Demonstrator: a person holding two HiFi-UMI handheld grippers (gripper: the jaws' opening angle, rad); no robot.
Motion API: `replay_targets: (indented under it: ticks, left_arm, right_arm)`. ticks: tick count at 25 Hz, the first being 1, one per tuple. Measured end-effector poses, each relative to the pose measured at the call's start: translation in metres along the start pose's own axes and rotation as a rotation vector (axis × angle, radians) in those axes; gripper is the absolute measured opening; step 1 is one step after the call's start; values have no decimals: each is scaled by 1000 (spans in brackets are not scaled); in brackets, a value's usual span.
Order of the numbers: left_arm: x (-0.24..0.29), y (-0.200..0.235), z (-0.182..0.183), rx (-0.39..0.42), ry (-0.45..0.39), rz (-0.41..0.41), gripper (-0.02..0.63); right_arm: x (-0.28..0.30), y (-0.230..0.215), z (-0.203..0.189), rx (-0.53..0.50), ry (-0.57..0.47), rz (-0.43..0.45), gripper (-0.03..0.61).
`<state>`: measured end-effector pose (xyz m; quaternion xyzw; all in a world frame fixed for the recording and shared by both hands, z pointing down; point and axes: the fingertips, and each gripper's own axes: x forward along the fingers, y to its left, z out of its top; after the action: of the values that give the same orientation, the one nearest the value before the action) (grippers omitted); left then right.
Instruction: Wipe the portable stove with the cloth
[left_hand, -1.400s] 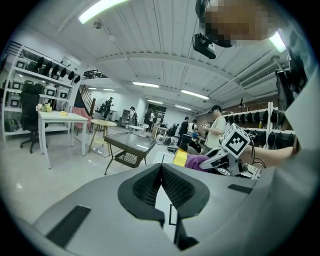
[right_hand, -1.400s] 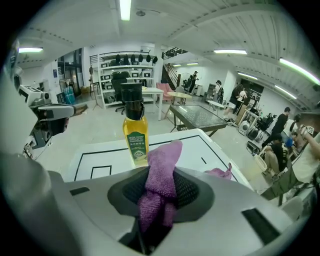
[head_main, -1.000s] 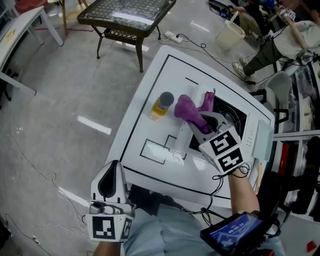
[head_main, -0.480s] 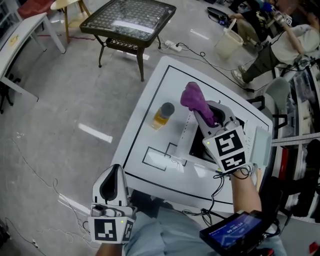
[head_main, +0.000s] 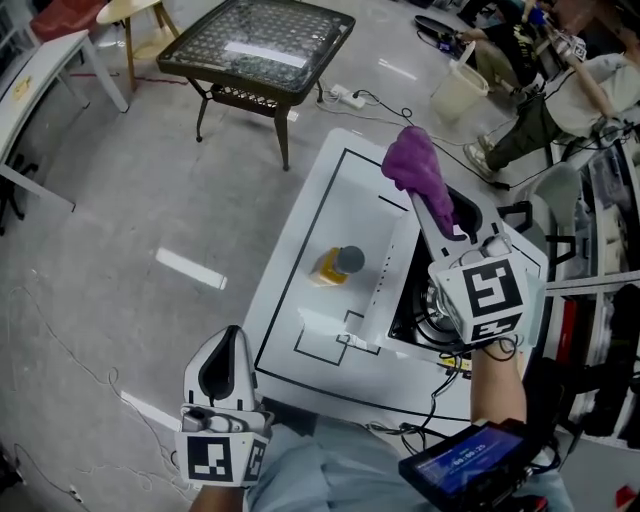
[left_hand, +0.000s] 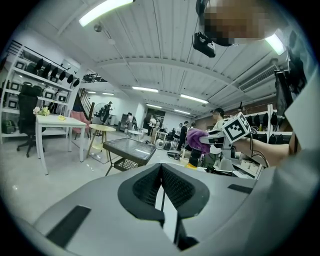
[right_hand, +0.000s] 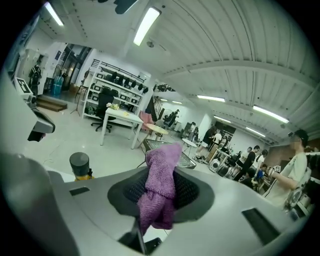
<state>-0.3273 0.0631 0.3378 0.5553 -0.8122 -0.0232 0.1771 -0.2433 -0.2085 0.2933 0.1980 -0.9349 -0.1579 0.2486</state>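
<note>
My right gripper (head_main: 432, 205) hangs in the air above the far side of the white table (head_main: 300, 260), shut on a purple cloth (head_main: 412, 160). In the right gripper view the cloth (right_hand: 159, 195) is bunched between the jaws, with one end sticking up past them. The portable stove (head_main: 425, 295), white with a black top, sits on the table below and right of the cloth. My left gripper (head_main: 225, 345) is low at the near left, off the table, its jaws together (left_hand: 160, 172) with nothing in them.
A bottle of yellow liquid with a dark cap (head_main: 340, 265) stands on the table left of the stove. Beyond the table are a black glass-top side table (head_main: 260, 45), a white bucket (head_main: 458, 70), floor cables and a seated person (head_main: 560, 90).
My right gripper has lifted the purple cloth off the stove area, up and toward the table's far edge. The left gripper stays low at the near left.
</note>
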Motion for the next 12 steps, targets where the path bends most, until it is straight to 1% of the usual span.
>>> replay_targets:
  ticks: [2,5,9,12]
  left_arm:
    - [5,3,0,0,6,2,18]
    - [10,4,-6,-6,17,4,18]
    - [7,2,-22,-13,46,2,18]
    - [1,3,-31,-20,62,4,18]
  right_arm:
    - [4,2,-6,21,12,16,126]
    - [14,13,-37,39,79,55,127]
    - [20,47,-88,40,193,133,127]
    - [15,74,-111,42,258,185,126]
